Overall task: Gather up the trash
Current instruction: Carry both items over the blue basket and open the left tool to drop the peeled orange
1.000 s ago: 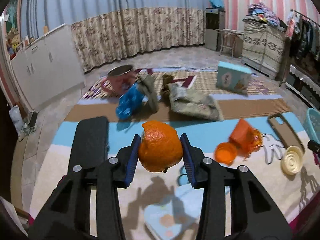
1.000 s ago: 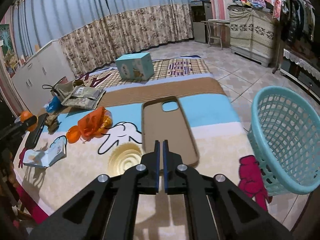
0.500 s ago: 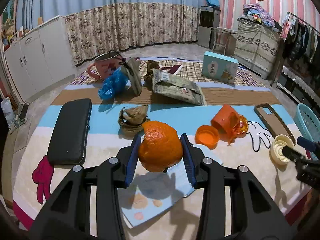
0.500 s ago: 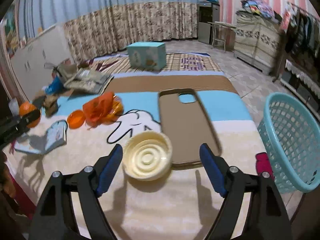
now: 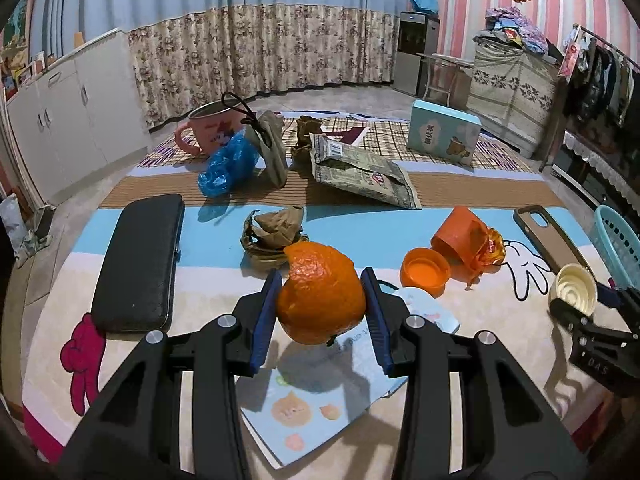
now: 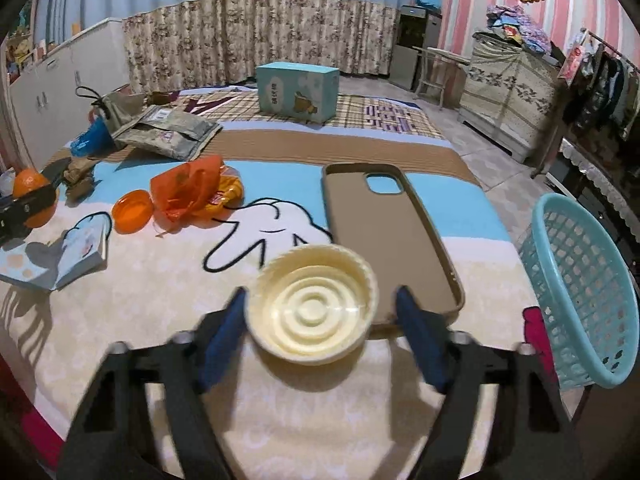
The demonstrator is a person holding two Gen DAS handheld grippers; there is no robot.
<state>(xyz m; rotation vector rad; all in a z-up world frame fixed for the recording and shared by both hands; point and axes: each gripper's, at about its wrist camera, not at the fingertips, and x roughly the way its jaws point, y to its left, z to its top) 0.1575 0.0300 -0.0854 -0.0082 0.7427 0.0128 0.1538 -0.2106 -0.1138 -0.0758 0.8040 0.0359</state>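
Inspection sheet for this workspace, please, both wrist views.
Surface: cartoon-print mat, cluttered.
Job's things: orange, cream lid, orange cap, orange wrapper, crumpled paper; teal basket right of mat.
Clutter: phone case, black case, booklet, teal box, pink mug.
Tools: left tool shut on orange; right tool open, jaws have just been closing, cream lid between them, not yet pinched.
Cables: nothing seen.
Surroundings: curtains, white cabinets, clothes rack.

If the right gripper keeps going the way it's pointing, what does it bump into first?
Probably the cream lid, already sitting between the right gripper's closing jaws. Just past it lies the brown phone case; depth is hard to judge.
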